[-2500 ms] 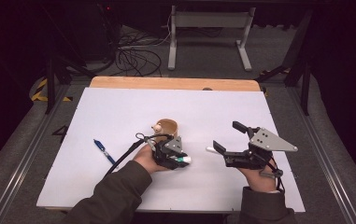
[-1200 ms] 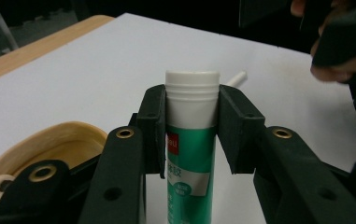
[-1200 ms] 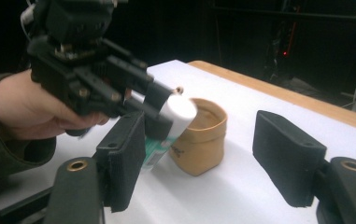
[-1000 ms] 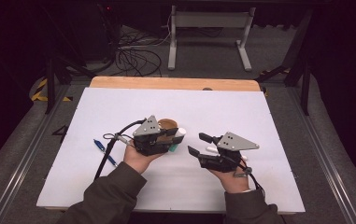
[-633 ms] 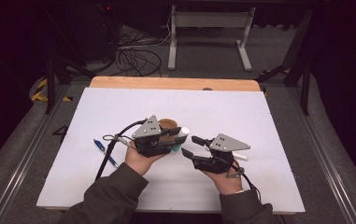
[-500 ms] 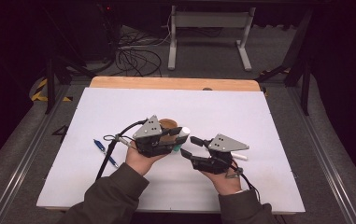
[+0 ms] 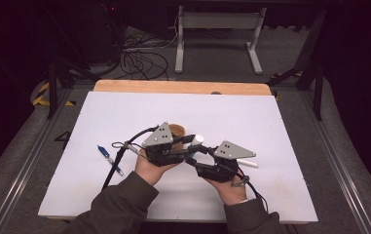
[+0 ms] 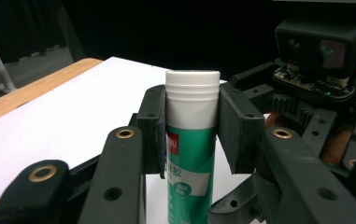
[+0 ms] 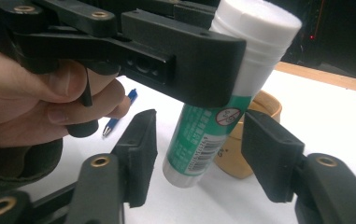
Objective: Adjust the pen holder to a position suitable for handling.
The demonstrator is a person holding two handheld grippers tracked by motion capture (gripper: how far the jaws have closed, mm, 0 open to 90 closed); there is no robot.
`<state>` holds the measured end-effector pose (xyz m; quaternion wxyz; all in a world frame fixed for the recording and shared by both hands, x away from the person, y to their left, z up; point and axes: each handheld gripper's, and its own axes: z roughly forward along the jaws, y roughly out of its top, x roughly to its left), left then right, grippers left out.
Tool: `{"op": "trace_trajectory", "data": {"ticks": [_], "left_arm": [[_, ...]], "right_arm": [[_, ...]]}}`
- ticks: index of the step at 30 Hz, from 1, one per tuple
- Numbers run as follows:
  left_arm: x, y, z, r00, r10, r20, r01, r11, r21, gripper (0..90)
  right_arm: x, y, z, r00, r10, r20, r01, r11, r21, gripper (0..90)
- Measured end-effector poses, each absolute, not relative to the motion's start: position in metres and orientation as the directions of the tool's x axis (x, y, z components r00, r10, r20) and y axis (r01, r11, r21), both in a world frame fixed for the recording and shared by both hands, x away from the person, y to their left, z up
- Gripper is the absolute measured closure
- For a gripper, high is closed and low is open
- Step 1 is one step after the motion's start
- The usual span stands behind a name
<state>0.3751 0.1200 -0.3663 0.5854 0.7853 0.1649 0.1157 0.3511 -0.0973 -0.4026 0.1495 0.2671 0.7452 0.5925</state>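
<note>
My left gripper (image 7: 191,141) is shut on a green and white glue stick (image 8: 192,140), its pads (image 8: 151,126) clamped just below the white cap (image 7: 197,139). The stick hangs tilted above the white table. My right gripper (image 9: 199,149) faces the left one from the right. Its jaws stand on either side of the stick's lower end (image 9: 199,144) and have just been closing, with a gap still on both sides. The right gripper's camera body (image 8: 325,46) shows close behind the stick in the left gripper view.
A small round wooden cup (image 7: 177,130) stands on the white sheet (image 7: 270,126) just behind the grippers. A blue pen (image 7: 109,159) lies to the left, and a short white cylinder (image 7: 247,163) by the right hand. A wooden table edge (image 7: 183,87) runs along the back.
My right gripper has moved left up to the left gripper and its jaws have narrowed around the glue stick's lower end. The left gripper has kept still with the stick.
</note>
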Motion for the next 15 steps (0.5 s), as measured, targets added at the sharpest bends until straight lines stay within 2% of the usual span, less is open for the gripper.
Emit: {"op": "trace_trajectory", "data": {"ticks": [8, 15], "left_arm": [[0.3735, 0.1201, -0.3651, 0.925, 0.379, -0.024, 0.124, -0.242, 0.962, 64.7], [0.3725, 0.1194, -0.3648, 0.927, 0.374, -0.027, 0.124, -0.238, 0.963, 64.7]], "right_arm": [[0.351, -0.098, -0.4031, -0.816, 0.568, 0.108, 0.221, 0.134, 0.966, 57.4], [0.3508, -0.0981, -0.4033, -0.816, 0.566, 0.119, 0.225, 0.121, 0.967, 60.1]]}}
